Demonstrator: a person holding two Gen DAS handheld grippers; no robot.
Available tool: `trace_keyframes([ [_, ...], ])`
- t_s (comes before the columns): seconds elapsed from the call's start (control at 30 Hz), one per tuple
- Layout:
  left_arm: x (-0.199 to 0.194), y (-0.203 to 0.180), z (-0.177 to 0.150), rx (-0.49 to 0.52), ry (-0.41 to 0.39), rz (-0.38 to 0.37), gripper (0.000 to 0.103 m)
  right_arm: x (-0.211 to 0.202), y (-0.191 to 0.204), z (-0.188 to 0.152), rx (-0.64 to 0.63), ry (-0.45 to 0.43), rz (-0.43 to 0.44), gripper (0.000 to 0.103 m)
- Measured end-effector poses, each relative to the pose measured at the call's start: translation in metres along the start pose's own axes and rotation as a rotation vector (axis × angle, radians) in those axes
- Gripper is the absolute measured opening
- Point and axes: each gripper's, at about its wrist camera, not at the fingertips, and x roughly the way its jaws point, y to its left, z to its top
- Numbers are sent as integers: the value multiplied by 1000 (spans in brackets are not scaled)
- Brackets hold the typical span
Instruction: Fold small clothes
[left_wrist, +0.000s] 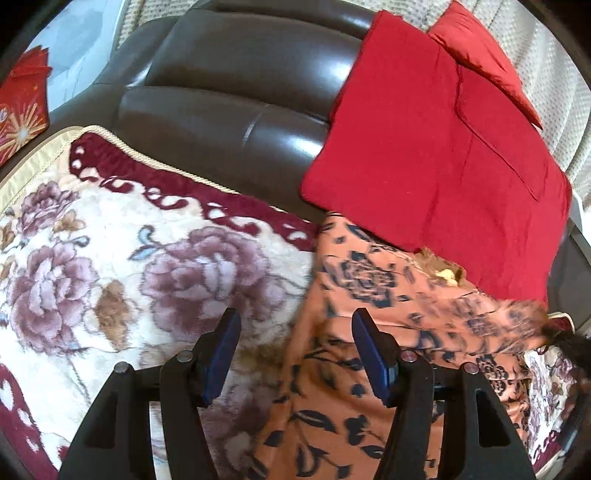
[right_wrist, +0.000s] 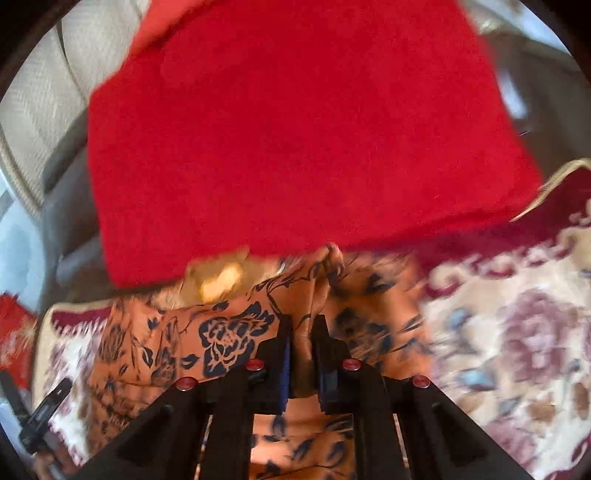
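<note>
orange floral garment (right_wrist: 229, 332): lying crumpled on the flowered blanket (left_wrist: 110, 258), its far edge tucking under a red cushion (left_wrist: 424, 147) (a yellowish patch there is too blurred to identify). right gripper (right_wrist: 301, 332): fingers pinching a raised fold of it. left gripper (left_wrist: 295, 332): fingers spreading apart, gripping nothing, hovering over the garment's edge.

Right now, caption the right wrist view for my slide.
Right gripper pinches orange floral garment on flowered blanket, red cloth beyond.
</note>
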Motion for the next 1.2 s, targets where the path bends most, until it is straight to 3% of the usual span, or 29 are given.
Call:
trace_keyframes([
  [0.03,0,-6,1,5,10,-10,63,7,-4,-3,12,23,14,17],
  [0.07,-1,-14,1,18,24,-12,63,25,-11,-10,25,100,46,17],
  [0.1,-2,-22,0,39,33,-11,63,43,-20,-20,57,179,28,24],
  [0.13,-6,-31,-1,70,35,-3,63,53,-26,-28,75,226,-9,51],
  [0.17,-10,-40,-2,102,25,10,64,57,-32,-35,90,251,-35,68],
  [0.2,-16,-49,-3,131,9,26,65,50,-37,-40,111,216,16,84],
  [0.23,-24,-59,-5,162,-8,47,69,39,-38,-43,128,175,67,87],
  [0.43,-59,-92,-20,237,-44,65,72,-25,-32,-63,125,67,188,87],
  [0.63,-83,-100,-37,259,-44,68,72,-60,-50,-120,175,96,295,87],
  [0.83,-105,-102,-56,274,-36,80,72,-56,-78,-185,233,222,258,87],
  [1.07,-115,-97,-73,272,-16,99,73,-88,-73,-195,204,172,323,87],
  [1.2,-118,-90,-82,274,-1,120,73,-71,-76,-215,201,255,273,87],
])
